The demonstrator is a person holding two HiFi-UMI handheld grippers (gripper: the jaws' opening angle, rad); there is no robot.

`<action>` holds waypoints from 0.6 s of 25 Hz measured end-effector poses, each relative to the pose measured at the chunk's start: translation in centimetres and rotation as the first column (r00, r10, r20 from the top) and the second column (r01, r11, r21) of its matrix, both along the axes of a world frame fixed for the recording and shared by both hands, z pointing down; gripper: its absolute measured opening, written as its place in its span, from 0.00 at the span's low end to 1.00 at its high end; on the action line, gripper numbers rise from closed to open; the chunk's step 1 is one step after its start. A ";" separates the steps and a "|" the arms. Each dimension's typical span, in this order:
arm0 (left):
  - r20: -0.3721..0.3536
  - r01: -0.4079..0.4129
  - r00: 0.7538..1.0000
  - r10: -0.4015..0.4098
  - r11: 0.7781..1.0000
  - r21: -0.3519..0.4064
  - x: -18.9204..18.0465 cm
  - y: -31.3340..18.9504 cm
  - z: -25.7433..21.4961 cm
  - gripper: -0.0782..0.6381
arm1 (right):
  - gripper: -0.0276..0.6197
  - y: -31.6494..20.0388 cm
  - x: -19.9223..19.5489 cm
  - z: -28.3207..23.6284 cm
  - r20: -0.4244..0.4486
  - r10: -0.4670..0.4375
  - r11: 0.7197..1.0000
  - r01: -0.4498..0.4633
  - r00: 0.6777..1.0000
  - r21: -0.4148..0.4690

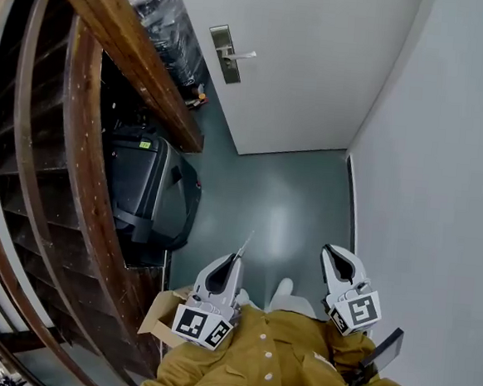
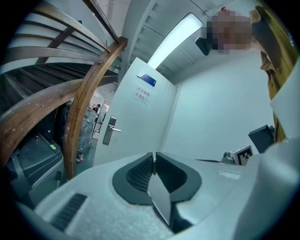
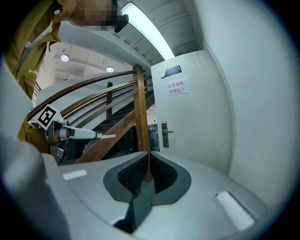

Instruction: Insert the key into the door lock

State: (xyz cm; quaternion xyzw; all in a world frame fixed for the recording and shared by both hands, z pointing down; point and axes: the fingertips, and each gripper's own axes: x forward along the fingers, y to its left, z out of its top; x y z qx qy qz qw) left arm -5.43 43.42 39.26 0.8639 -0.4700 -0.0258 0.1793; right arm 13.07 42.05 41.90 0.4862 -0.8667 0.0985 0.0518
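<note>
The white door [image 1: 318, 69] stands shut at the far end of the passage, with a metal lock plate [image 1: 225, 55] and lever handle [image 1: 240, 55] on its left side. My left gripper [image 1: 238, 261] is shut on a thin metal key [image 1: 245, 245] that sticks out past its tips toward the door. The left gripper view shows the key [image 2: 153, 158] as a thin blade between closed jaws, and the lock plate [image 2: 109, 130] far ahead. My right gripper [image 1: 330, 252] hangs to the right, level with the left one. Its jaws [image 3: 149, 161] stand a narrow slit apart, holding nothing.
A curved wooden stair rail [image 1: 112, 36] and steps fill the left side. Under it sits a black case [image 1: 146, 193]. A cardboard box [image 1: 161, 315] lies by my left side. A white wall [image 1: 444, 162] closes the right. Teal floor [image 1: 291, 200] leads to the door.
</note>
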 end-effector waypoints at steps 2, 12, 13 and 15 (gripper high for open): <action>0.004 0.017 1.000 -0.017 1.000 0.003 0.1 -0.1 -0.1 0.15 | 0.07 -0.4 0.2 0.3 0.003 -0.019 1.000 0.019 1.000 -0.002; -0.009 0.107 0.994 -0.107 0.994 -0.032 -1.5 -3.2 1.4 0.15 | 0.05 -4.0 -1.1 2.1 -0.002 -0.121 0.992 0.120 0.993 -0.048; -0.014 0.110 0.994 -0.110 0.993 -0.036 -1.7 -4.0 1.5 0.15 | 0.05 -4.9 -1.2 2.2 -0.010 -0.127 0.991 0.127 0.992 -0.050; -0.026 0.113 0.993 -0.114 0.993 -0.045 -2.3 -6.2 2.0 0.15 | 0.05 -7.2 -1.4 2.5 -0.037 -0.132 0.990 0.130 0.991 -0.050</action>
